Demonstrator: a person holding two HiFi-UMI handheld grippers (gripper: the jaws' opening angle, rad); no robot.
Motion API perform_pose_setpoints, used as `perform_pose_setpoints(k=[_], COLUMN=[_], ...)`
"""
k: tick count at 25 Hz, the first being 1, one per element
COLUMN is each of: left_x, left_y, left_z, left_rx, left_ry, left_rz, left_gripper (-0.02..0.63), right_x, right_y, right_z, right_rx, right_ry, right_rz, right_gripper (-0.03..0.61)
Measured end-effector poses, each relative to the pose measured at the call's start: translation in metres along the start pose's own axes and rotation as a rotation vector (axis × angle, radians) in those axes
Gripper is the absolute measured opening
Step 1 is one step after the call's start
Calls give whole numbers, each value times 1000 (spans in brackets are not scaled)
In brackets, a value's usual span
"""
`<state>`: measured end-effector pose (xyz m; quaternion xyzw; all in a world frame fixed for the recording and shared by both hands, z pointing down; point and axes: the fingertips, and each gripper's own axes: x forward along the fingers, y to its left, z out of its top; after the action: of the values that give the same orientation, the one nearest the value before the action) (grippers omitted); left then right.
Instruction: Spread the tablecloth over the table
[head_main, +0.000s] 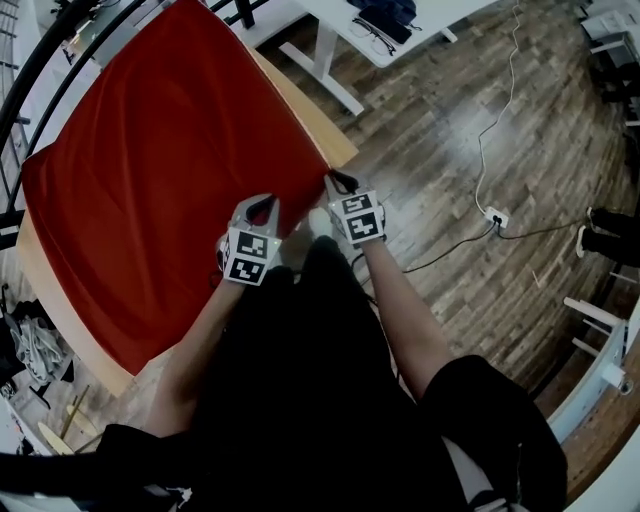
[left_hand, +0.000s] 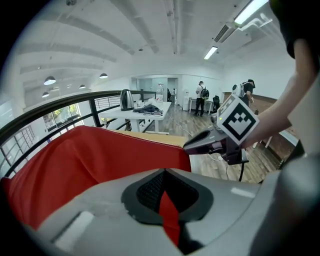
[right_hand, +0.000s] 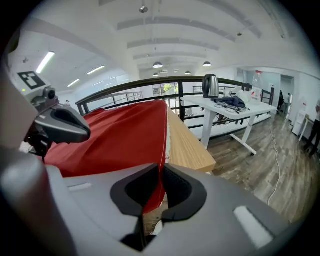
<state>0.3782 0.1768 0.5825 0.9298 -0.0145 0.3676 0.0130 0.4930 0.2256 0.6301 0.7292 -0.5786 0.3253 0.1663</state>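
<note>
The tablecloth (head_main: 170, 170) lies over most of the table (head_main: 338, 148), filling the upper left and centre of the head view. The spreading looks largely done, but not finished. A strip of bare wood shows along the table's edge toward the upper right, and another along the lower left. The cloth also bulges in soft folds rather than lying flat (the left gripper view shows it humped up near the rail).

Both grippers sit at the cloth's near edge, in the middle of the head view. The left gripper (head_main: 263, 208) is clenched on the cloth: a narrow red fold is pinched between its pads. The right gripper (head_main: 340, 182) has its jaws slightly parted. The stitched hem hangs between them at the table's corner, seemingly not pressed.

What seems left is to shift the cloth so the bare wood is covered, smooth the folds and let go on the left.

No container stands on the table. The only vessel in view is a kettle (right_hand: 211, 86) on the white desk (right_hand: 235, 107) at the right of the right gripper view. Its contents cannot be seen.
</note>
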Motion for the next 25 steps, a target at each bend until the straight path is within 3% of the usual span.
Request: perform_pose_setpoints(k=[4,8,13,17,20,25], left_x=[6,10,25,35,36,20], left_y=[2,5,7,11,16,29], left_z=[13,18,1,-23,-37,-30], left_rx=[-12,-48,-131,-200,-250,-303], left_ry=[25,35,96,156,175,102], left_rz=[46,101,163,193,228,298], left_gripper=[3,3,4,5,5,3], right_x=[-4,-15,-7,18,22,23], right_y=[-8,-37,-110,-138,-133,-61], right_z=[5,28,42,35,38,53], right_rx=[11,46,-104,-180,-161,-191], right_ry=[2,-43,15,86,62,8], right_rz=[93,131,63,42,67,250], right_gripper=[21,20,21,57,57,9])
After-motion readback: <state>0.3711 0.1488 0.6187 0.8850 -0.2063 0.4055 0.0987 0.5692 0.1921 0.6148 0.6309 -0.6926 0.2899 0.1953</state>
